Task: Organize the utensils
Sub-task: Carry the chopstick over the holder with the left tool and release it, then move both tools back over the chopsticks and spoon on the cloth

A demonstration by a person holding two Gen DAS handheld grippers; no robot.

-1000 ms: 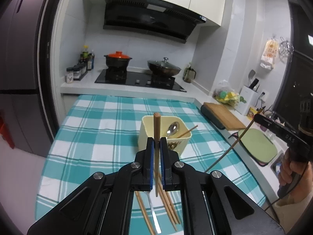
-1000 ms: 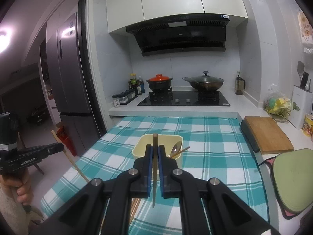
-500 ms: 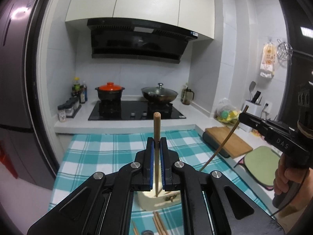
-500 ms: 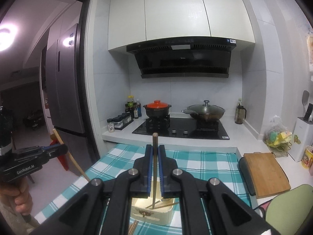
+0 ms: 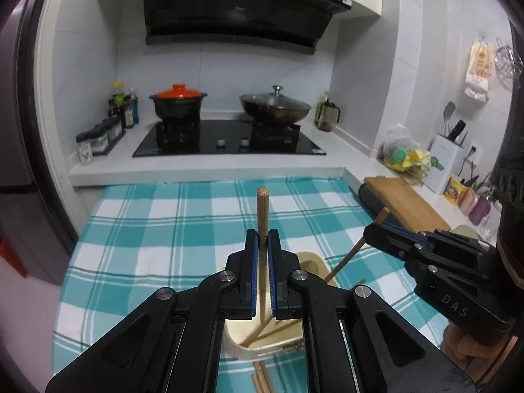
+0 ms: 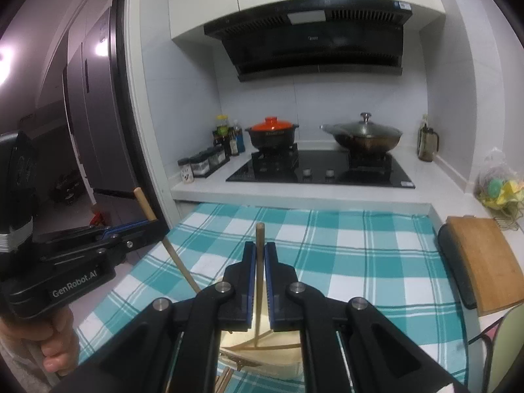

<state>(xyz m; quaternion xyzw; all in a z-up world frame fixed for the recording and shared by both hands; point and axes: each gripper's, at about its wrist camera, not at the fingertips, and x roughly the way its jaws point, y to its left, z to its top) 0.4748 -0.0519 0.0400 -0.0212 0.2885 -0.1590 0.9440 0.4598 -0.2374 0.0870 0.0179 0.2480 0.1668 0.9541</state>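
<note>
My left gripper [image 5: 262,240] is shut on an upright wooden chopstick [image 5: 262,209], whose lower end hangs inside the cream container [image 5: 312,258] on the checked cloth. My right gripper [image 6: 259,252] is shut on a second chopstick [image 6: 260,239], also upright over the container [image 6: 285,365]. Each gripper shows in the other's view: the right gripper [image 5: 376,229] holds its stick slanting down to the container's rim, and the left gripper [image 6: 154,226] holds its stick slanting down behind my right fingers. Other chopsticks lie inside the container. Loose chopsticks [image 5: 260,376] lie on the cloth in front of it.
A teal checked cloth [image 5: 163,229] covers the table. Behind it is a hob [image 5: 229,140] with an orange-lidded pot [image 5: 178,100] and a wok [image 5: 275,106]. Spice jars [image 5: 98,136] stand at the left, a cutting board [image 6: 481,262] at the right, a fridge [image 6: 98,114] to the left.
Both grippers moved forward with their chopsticks and closer to each other. The container, ahead of the fingers a second ago, now lies under them, with both sticks' lower ends over it.
</note>
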